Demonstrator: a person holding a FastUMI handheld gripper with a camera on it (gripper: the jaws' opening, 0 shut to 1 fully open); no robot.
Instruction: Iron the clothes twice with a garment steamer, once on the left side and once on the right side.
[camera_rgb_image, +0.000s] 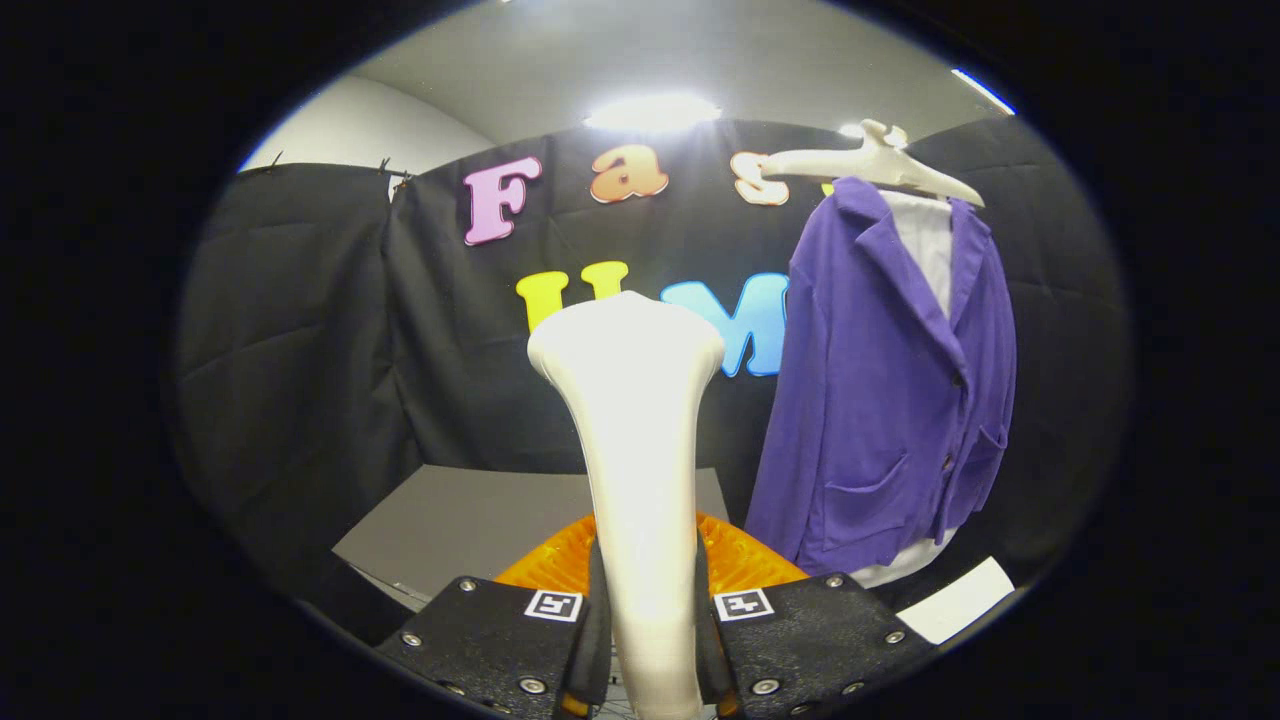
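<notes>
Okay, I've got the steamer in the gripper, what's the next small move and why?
Probably swing the steamer, clamped between the fingers, rightward toward the purple jacket. The jacket hangs on its hanger beyond and to the right, apart from the steamer head.

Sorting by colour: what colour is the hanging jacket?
Purple jacket, seen best in gripper view.

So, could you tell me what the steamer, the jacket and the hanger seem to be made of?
The steamer, clamped between the gripper's fingers, looks like smooth glossy plastic: it shines evenly under the light. The purple jacket beyond it looks like soft matte woven or knit fabric, with drape folds and stitched pockets. The hanger looks like pale moulded plastic, though painted wood is possible.
</notes>
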